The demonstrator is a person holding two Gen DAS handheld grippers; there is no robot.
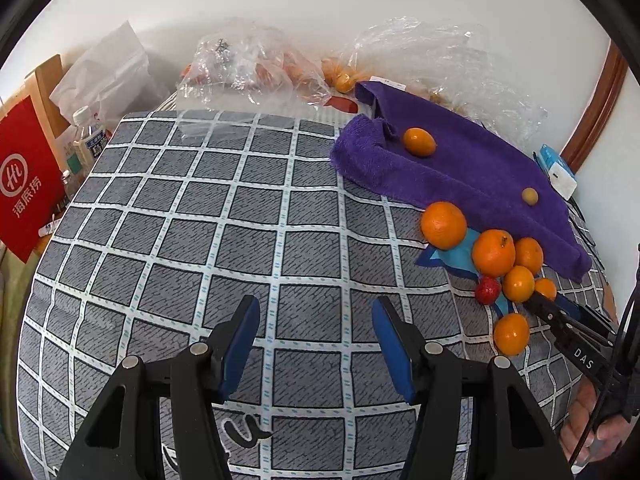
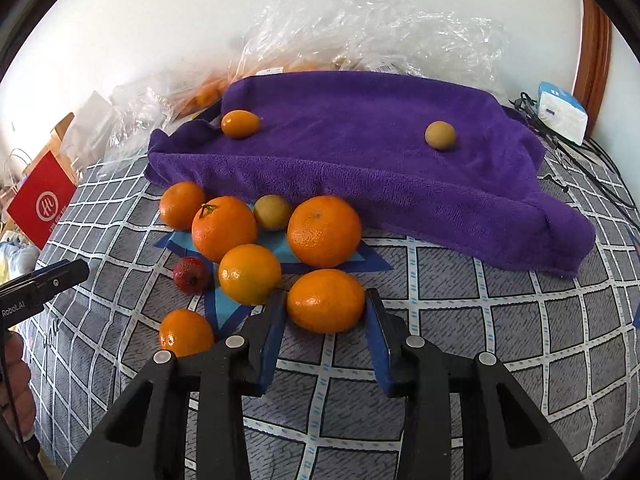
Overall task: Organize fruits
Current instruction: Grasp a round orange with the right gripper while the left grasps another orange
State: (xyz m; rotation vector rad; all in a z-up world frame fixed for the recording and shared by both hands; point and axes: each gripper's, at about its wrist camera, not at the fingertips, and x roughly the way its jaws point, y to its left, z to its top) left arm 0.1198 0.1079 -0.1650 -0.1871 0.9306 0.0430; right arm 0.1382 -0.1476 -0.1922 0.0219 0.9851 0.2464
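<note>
Orange fruit lies in a loose cluster on a grey checked cloth (image 2: 460, 320), part of it over a blue star-shaped paper (image 2: 228, 304). The right tool (image 2: 326, 312) has its blue pads on either side of the nearest orange (image 2: 325, 300), and both pads appear to touch its skin, so it is pinching that fruit where it lies on the cloth. Just beside it sit more oranges, a small red fruit (image 2: 191, 275) and a pale yellowish one (image 2: 273, 212). Behind them a purple towel (image 2: 360, 152) carries a small oval orange fruit (image 2: 239, 123) and a round tan fruit (image 2: 440, 135), well apart. The left tool (image 1: 316, 312) hangs spread over bare checked cloth, with nothing between its pads, to the left of the cluster. Crumpled clear plastic bags (image 1: 248, 64) lie along the wall, and a red paper bag (image 1: 24, 184) stands at the left edge.
</note>
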